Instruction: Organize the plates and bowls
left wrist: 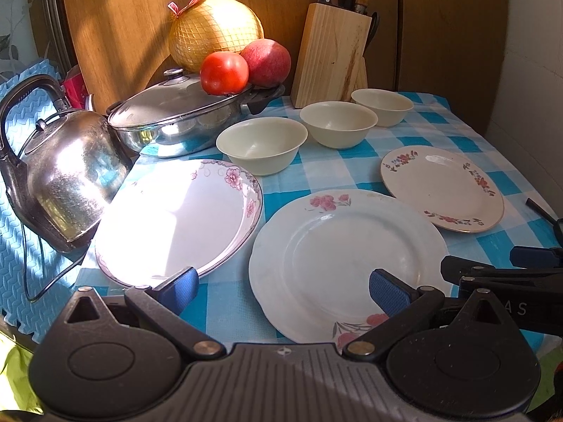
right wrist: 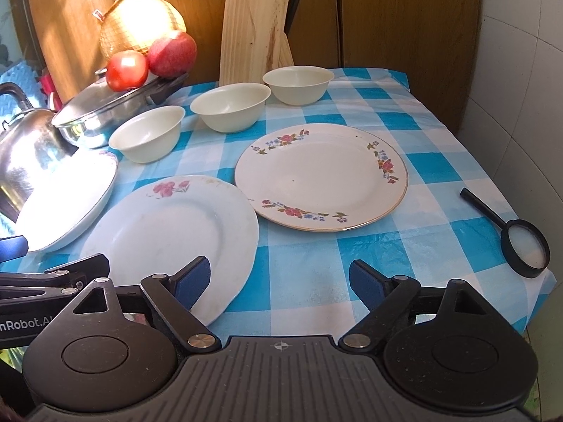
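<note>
Three plates and three bowls laid out on the checked tablecloth (right wrist: 415, 119)

Left gripper (left wrist: 283, 290) and right gripper (right wrist: 279, 281) hover wide open, holding nothing; plates (right wrist: 320, 176) lie apart in front, bowls (right wrist: 230, 105) in a row behind

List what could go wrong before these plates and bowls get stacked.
The left plate leans on the kettle; lifting it may make it slide or knock the kettle. The tomato sits loose on the pan lid, right behind the nearest bowl, and may roll off if bumped.
</note>
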Motion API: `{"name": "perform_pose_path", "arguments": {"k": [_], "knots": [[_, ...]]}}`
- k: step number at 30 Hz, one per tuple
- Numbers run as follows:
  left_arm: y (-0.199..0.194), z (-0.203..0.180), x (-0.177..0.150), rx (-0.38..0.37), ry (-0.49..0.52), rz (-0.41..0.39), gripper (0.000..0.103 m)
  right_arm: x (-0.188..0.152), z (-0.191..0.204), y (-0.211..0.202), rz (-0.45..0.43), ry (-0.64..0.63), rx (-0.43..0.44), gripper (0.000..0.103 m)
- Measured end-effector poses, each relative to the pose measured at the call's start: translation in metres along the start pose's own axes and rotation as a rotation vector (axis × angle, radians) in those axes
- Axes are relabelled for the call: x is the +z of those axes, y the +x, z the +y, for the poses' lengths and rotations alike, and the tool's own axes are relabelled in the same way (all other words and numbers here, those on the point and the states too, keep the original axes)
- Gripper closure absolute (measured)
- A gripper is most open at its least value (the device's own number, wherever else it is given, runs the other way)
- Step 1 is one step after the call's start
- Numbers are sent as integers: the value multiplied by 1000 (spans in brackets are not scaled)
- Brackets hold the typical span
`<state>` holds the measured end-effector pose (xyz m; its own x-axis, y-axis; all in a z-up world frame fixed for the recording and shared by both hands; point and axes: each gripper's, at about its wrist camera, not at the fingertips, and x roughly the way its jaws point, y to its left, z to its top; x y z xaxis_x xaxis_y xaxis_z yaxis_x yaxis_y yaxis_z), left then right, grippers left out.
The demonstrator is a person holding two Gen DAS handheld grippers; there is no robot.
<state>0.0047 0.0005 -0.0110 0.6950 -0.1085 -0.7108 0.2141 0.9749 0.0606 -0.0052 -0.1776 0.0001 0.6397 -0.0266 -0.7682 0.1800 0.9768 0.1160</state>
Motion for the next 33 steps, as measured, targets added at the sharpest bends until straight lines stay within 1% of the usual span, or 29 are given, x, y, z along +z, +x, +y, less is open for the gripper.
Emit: {"name": "perform_pose_path", "arguments": {"k": [3, 5, 8, 17, 20, 25, 29, 31, 33], "knots": [[3, 1, 0, -8, -9, 13, 4, 0, 0, 2, 17, 4, 18, 21], [5, 2, 0, -20, -13, 24, 4, 0, 0, 5, 34, 14, 37, 22], [8, 1, 1, -40, -16, 42, 4, 0, 0, 8, 46, 14, 55, 29], [23, 3, 2, -64, -37, 87, 5, 1, -2, 18, 87, 34, 103, 34], [28, 5, 4, -84, -52, 103, 5, 2, -3, 20, 88, 41, 116, 35], [36, 5, 6, -88, -58, 119, 6, 5, -5, 24, 89, 48, 138, 40], [45, 8, 7, -123, -89, 151, 7, 9, -7, 27, 92, 61, 152, 43], [50, 8, 8, -137, -101, 166, 7, 12, -9, 30, 96, 75, 177, 48], [53, 5, 9, -143, -89, 172, 10, 13, -9, 33, 97, 77, 194, 55]]}}
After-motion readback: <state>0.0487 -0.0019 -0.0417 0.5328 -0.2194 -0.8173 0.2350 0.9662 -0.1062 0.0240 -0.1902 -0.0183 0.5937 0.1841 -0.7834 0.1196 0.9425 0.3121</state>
